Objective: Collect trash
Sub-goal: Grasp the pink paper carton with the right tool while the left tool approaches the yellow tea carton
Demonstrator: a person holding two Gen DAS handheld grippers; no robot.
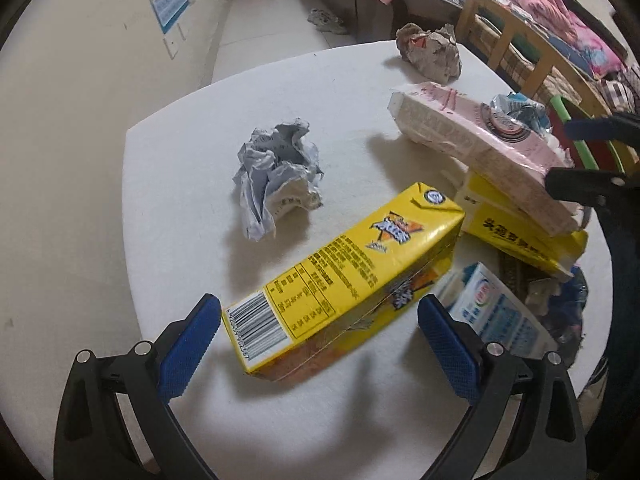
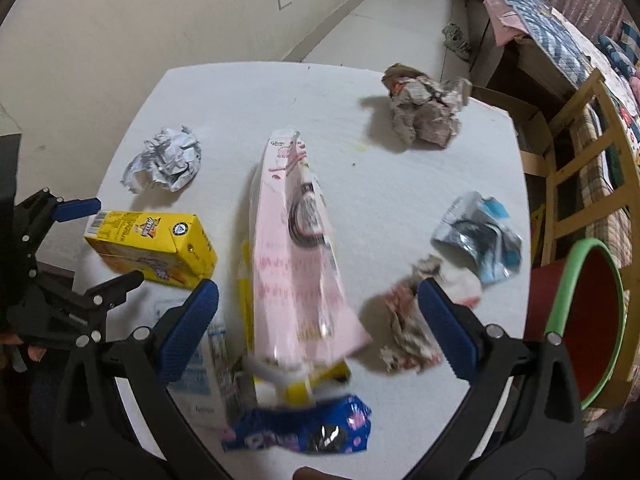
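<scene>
A: Where's the trash sitting?

B: All over the white bench [image 2: 248, 92]. In the left wrist view the yellow carton [image 1: 340, 288] lies on its side right between the blue pads, running from 7 o'clock up toward 1 o'clock. The left claw [image 1: 320, 336] is spread wide around it, gripping nothing. In the right wrist view the right claw [image 2: 318, 312] is also apart, straddling the pink box [image 2: 296, 252], which rests tilted on a second yellow box [image 2: 296, 388].

A: How will they handle?

B: My guess: light, empty cardboard, stiff along the edges but easy to crush on the broad faces. I'd take the yellow carton across its narrow sides near the middle. The pink box looks glossy, maybe slippery, and perched, so it could slide off when pinched. The white paper ball [image 1: 276, 176] at 11 o'clock and the grey paper wad [image 2: 426, 110] at 1 o'clock are soft and will squash to fit.

A: Anything you can't make out?

B: The red bin [image 2: 588, 312] at 3 o'clock is cut off by the frame. The blue wrapper [image 2: 296, 432] at 6 o'clock is blurred, and the white-blue carton [image 1: 496, 312] is half hidden behind the pad. Whether any carton holds liquid, I can't tell
</scene>
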